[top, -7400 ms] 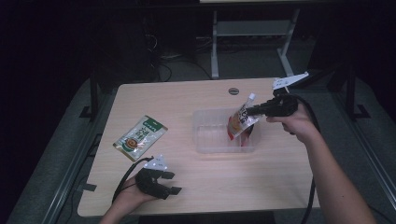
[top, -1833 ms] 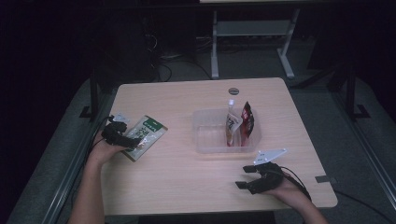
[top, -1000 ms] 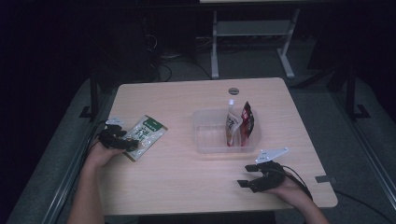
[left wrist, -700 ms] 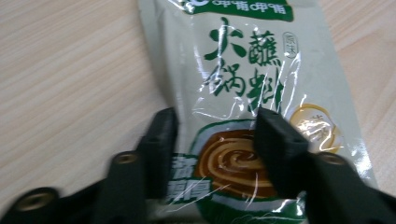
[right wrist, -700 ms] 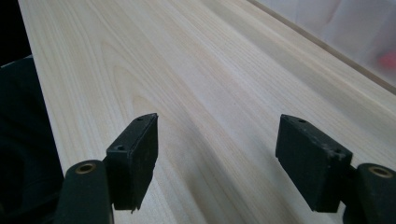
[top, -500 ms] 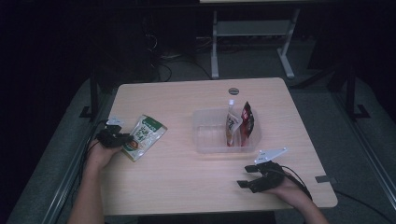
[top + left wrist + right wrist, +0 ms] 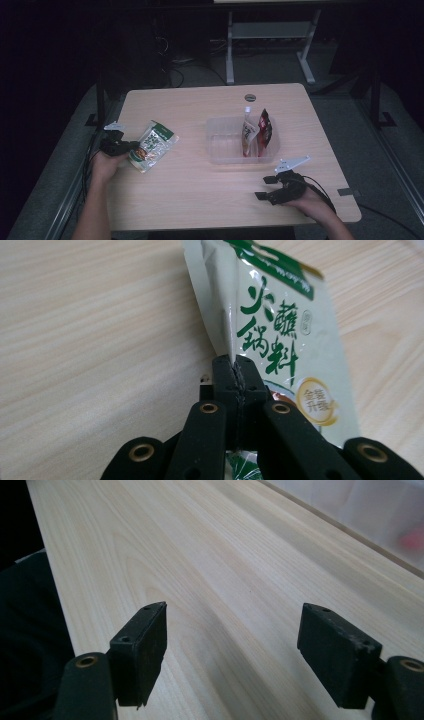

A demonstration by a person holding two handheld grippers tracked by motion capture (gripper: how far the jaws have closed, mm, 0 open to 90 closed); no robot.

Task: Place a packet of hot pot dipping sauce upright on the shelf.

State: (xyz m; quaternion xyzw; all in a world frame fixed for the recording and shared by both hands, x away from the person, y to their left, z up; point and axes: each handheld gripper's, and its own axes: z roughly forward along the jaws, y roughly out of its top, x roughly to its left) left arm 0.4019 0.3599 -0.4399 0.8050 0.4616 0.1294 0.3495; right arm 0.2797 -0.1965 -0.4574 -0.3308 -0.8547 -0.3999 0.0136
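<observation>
**Green sauce packet now pinched at its edge**

Wooden table (image 7: 200,200), pale and mostly bare. Near its middle, a clear plastic tray (image 7: 220,150) holding two upright sachets, one beige (image 7: 247,135) and one dark red (image 7: 264,131), side by side and touching.

Left of the tray and well apart from it, the green-and-white hot-pot sauce packet (image 7: 152,146), lying flat on the wood, slightly askew.

Left gripper (image 7: 125,146) at the packet's near-left edge. A second ago wide apart around that edge; since then snapped together. In the left gripper view, both black jaws closed tight on the packet's side seam (image 7: 226,347), the film creased upward between them.

Right gripper (image 7: 265,187) parked near the front right corner, jaws spread with nothing but bare wood between them (image 7: 232,645), same spot as half a second ago.

Likely meaning: grasp secured, lift not yet begun. Probable next step: raise the packet and carry it rightward to join the two sachets in the tray. Thin seam hold, so some risk of slipping or swinging.
</observation>
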